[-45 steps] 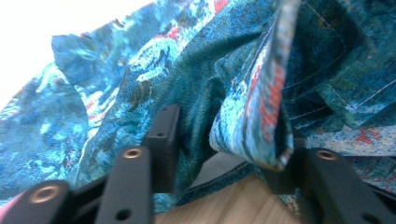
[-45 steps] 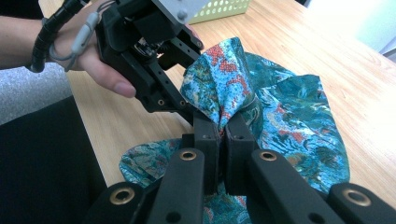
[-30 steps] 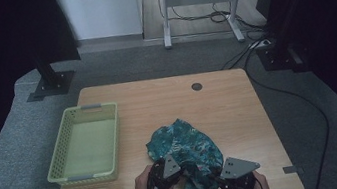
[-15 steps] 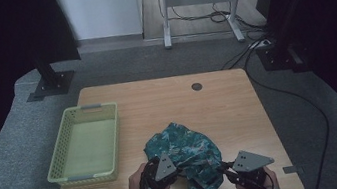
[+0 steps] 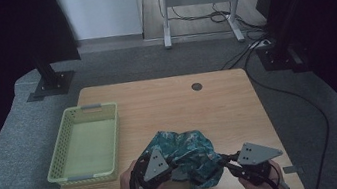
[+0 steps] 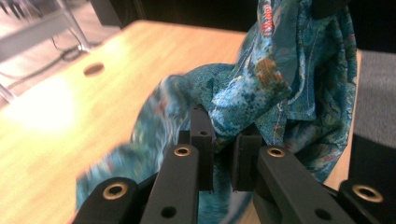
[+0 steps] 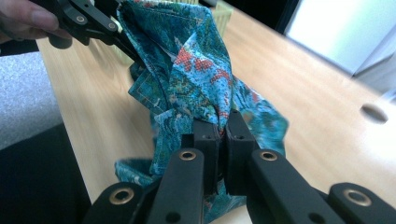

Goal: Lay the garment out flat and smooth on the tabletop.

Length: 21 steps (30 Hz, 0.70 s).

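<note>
Mid-lift on teal patterned cloth (image 5: 186,157) at near edge of table (image 5: 167,99), right of green basket (image 5: 85,145). Left gripper (image 6: 219,140) and right gripper (image 7: 223,135) both pinched on fabric folds — next: probably spread apart, pull cloth taut.

Left gripper (image 5: 167,164) and right gripper (image 5: 223,159) face each other, fingers pinched together.

Wooden table (image 5: 239,109): green basket (image 5: 84,145), teal cloth (image 5: 188,152)
</note>
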Available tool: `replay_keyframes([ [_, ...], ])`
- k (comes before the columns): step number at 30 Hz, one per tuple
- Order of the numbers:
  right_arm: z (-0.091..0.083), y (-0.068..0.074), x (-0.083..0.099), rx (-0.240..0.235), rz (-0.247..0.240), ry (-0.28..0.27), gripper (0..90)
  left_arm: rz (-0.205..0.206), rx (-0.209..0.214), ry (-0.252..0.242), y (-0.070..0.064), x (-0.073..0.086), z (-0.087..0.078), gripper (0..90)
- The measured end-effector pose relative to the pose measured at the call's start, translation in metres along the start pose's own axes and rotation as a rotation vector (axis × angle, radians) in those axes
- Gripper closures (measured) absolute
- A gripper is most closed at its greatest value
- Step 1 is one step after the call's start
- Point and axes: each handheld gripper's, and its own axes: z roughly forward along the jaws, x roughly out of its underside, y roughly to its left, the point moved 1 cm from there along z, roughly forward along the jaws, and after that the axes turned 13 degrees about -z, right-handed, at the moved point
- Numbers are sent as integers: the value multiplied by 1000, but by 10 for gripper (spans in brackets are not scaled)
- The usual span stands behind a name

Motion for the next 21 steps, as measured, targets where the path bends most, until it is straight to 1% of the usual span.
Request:
replay_keyframes([
  [2,-10,-3,-14,19,-32,-14,856,21,1,-42,-3,-14,-12,824],
  [4,-21,-6,-31,42,-60,-41,856,38,1,-84,-7,-26,-24,824],
  [7,-41,-7,-61,88,-115,-105,856,48,16,-166,-10,-46,-46,825],
  [8,-46,-7,-68,104,-133,-115,856,47,18,-180,-10,-50,-50,825],
  [10,-48,-8,-75,128,-161,-110,856,34,17,-174,-6,-53,-51,824],
  [11,-46,-8,-74,127,-158,-106,856,23,19,-159,-2,-50,-47,823],
  [13,-36,-11,-65,114,-137,-79,856,-16,27,-116,6,-40,-34,822],
  [15,-22,-13,-49,96,-104,-41,856,-50,34,-72,12,-25,-18,820],
  [17,-7,-13,-31,69,-60,-10,855,-83,47,-36,16,-10,-4,820],
  [19,6,-13,-14,50,-27,15,855,-105,56,-5,18,3,8,819],
  [21,16,-12,1,32,3,29,855,-120,61,17,18,12,16,818],
])
